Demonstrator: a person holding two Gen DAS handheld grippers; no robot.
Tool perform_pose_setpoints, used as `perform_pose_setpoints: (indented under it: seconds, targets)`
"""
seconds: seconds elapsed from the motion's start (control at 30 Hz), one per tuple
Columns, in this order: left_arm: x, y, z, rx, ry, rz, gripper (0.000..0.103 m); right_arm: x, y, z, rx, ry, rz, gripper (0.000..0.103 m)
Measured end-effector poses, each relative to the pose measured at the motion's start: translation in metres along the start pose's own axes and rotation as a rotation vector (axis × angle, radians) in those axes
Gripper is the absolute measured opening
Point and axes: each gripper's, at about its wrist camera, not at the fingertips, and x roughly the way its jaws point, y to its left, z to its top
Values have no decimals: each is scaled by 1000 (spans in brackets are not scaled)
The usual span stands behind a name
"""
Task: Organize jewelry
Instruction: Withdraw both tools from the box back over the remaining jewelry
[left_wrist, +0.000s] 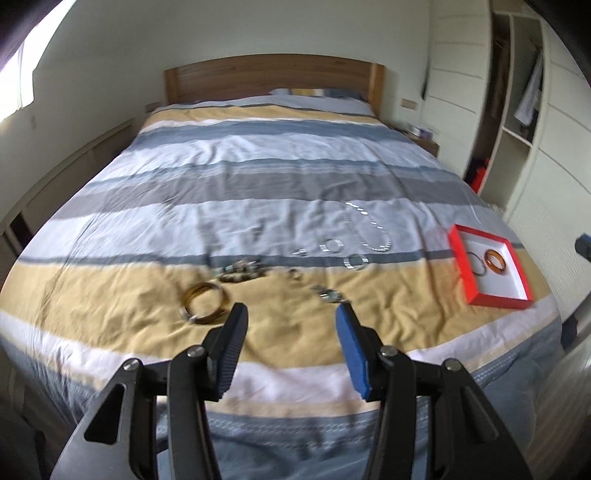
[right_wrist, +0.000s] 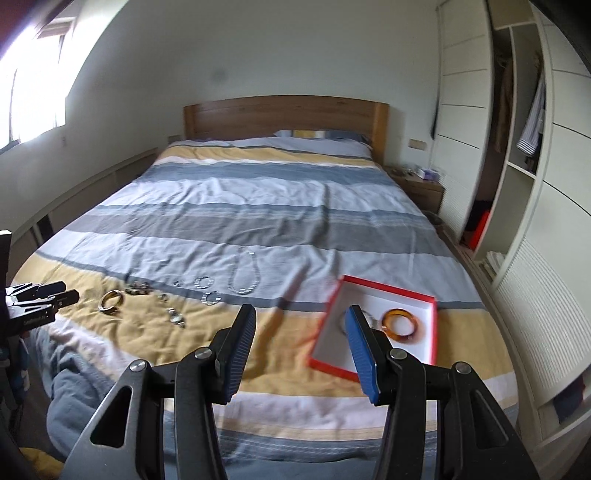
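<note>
So the biggest thing here is the bed with the blue, white and yellow striped duvet (left_wrist: 258, 177), filling the middle of both views. Next down is the shallow red-edged white cardboard box (right_wrist: 373, 325), lower right in the right wrist view, with an amber translucent bangle (right_wrist: 400, 322) and a thin metal ring (left_wrist: 477, 264) already lying in it.

The rest of the jewelry sits loose on the yellow stripe, well apart from the box: a brown-and-gold bangle pair (left_wrist: 204, 302) at lower left of the left wrist view, a dark beaded bracelet (left_wrist: 242, 272) above it, a silver link necklace (left_wrist: 371, 230) further right, and some small blurry silver bits.

The left gripper (left_wrist: 290, 321) is open and empty, and the bangle pair lies just left of its left finger, lying flat. The right gripper (right_wrist: 301, 323) is spread too, holding nothing, hanging over the box edge. I'd say the left one is clearly nearer the loose pieces.
</note>
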Motion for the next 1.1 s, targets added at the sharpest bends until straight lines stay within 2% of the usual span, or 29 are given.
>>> perform_pose_setpoints:
  seconds: [0.3,0.47,0.6,0.77,1.1]
  targets:
    - [-13,60,-22,-89,-29,84,48,19,47,-10,-53,53,75,50]
    - [-1,79,-27,-155,-25,91,47,39,58,-16,-69,97,106,50]
    - [15,82,-41,-186,-1,92,47,62,62,-25,-72,147,126,50]
    - [41,76,-56,-153,64,126,48,94,67,-37,-78,214,162,50]
    - [75,77,-52,-143,119,139,47,142,83,-42,-108,277,262,49]
